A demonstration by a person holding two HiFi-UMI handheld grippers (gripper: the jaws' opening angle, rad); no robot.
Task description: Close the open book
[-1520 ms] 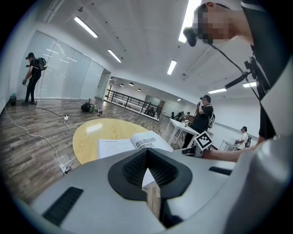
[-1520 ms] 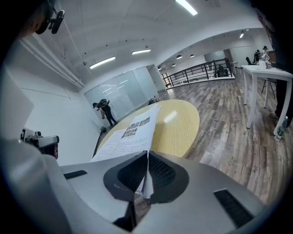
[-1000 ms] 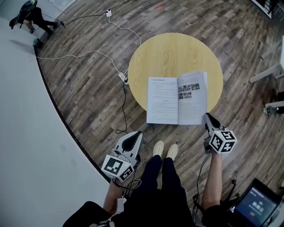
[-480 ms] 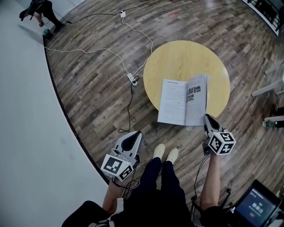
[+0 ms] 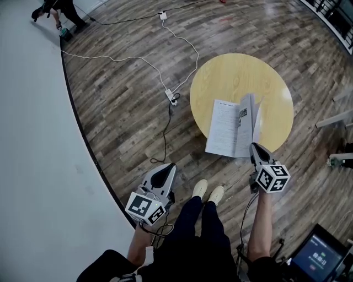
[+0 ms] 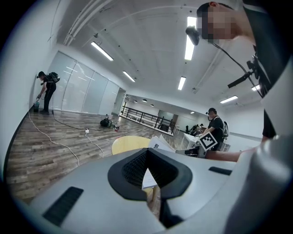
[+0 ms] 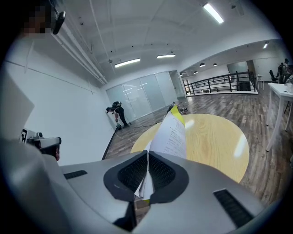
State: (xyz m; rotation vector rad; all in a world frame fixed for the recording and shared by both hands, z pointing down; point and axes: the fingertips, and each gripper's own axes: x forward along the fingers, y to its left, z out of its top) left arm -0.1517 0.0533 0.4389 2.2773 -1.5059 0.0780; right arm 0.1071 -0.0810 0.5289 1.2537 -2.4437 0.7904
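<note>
**Book** (image 5: 227, 131). Open, on the near part of the round wooden counter (image 5: 231, 77), right of centre in the head view. The picture-left pages lie flat, print up. The picture-right pages stand nearly upright from the spine, with a yellow edge at their top in the right gripper view.

**Progress.** Judged about half done. The raised leaf is at the vertical but not yet laid over the flat side, so what is left is to carry it over to picture left and set it down.

**Right gripper** (image 5: 254, 148). At the book's lower right corner. The jaws are closed to a thin slit and pinch the lower edge of the raised pages, a few sheets showing between the pads.

**Left gripper** (image 5: 164, 175). Lower left of centre, well apart from the counter. The jaws are drawn together at the tips and hold nothing. The book shows only in the distance.

**Surroundings.**
- Plank floor (image 5: 121, 121).
- White cable (image 5: 138, 61) running to a power strip (image 5: 172, 97) beside the counter.
- The wearer's pale shoes (image 5: 207, 189) below the book.
- A lit screen (image 5: 319, 254) at lower right.
- A second person (image 5: 58, 8) bent at the wall, upper left.
</note>
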